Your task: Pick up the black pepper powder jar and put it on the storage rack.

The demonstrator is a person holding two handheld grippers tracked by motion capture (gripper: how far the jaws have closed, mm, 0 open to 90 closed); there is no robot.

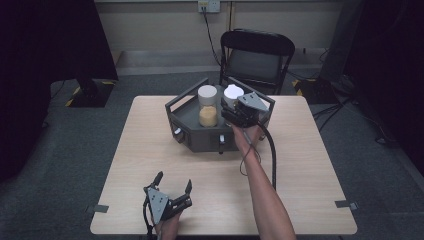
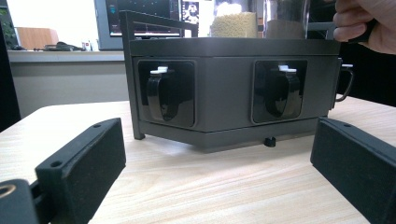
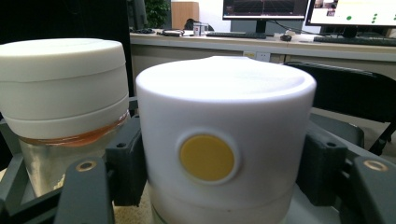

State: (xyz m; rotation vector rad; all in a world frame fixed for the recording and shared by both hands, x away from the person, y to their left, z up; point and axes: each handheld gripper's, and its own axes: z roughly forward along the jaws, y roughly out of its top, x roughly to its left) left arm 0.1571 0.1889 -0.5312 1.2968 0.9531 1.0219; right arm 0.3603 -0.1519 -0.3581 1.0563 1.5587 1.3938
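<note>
Right gripper (image 1: pixel 234 114) clamped on a white jar lid in the rack; left gripper (image 1: pixel 173 184) idle and open.

On the worktop (image 1: pixel 150 150) stands a dark grey rack (image 1: pixel 200 135) carrying two jars. The right gripper's jaws sit against both sides of the white lid with a yellow dot (image 3: pixel 219 135), which tops the right-hand jar at the rack's far right. Just beside it stands the second jar (image 1: pixel 208 106), its white lid on and pale grain inside. The left gripper rests near the worktop's front edge, well apart from the rack, its jaws spread wide and holding nothing. In the left gripper view, the rack's front face shows two recessed black handles (image 2: pixel 163 95).
</note>
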